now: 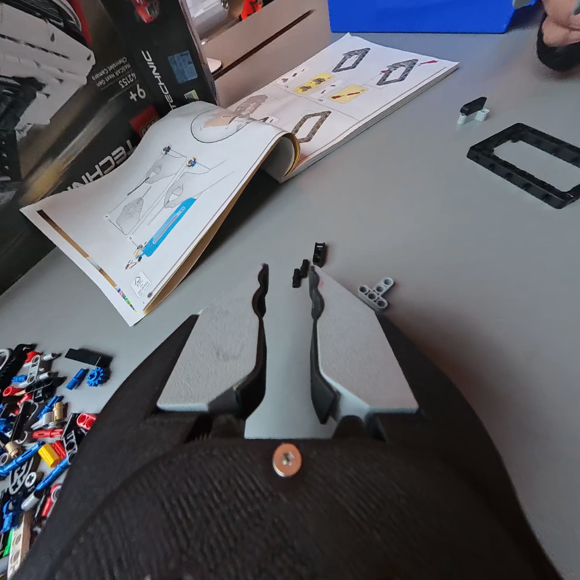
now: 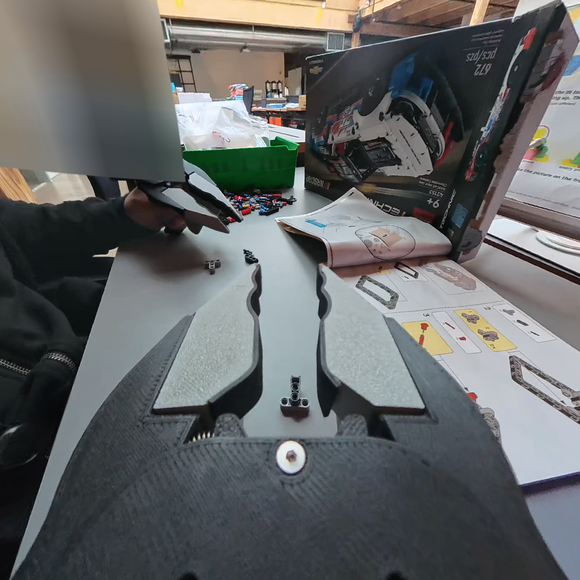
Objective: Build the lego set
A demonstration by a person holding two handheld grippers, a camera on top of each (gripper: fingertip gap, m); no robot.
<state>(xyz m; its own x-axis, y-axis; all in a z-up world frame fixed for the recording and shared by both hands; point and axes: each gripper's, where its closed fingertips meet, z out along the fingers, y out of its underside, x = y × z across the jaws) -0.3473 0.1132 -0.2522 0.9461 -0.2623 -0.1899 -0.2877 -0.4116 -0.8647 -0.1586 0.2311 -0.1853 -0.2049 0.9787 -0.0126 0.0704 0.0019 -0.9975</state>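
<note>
- My left gripper (image 1: 288,273) hangs released over the worktop (image 1: 408,251), empty; its tips sit just beside two black pins (image 1: 299,273), my likely next pick
- My right gripper (image 2: 288,273) is released too; a T-piece (image 2: 295,397) lies between its fingers, untouched
- Frame (image 1: 530,163) waits apart; manual (image 1: 219,175) lies open for reference; the parts pile (image 1: 34,417) is near

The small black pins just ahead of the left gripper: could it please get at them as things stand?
Probably yes. The left gripper has its jaws open, and the black pins lie on bare table right by its tips. Nothing covers them; the nearby black connector and grey T-piece lie apart.
</note>
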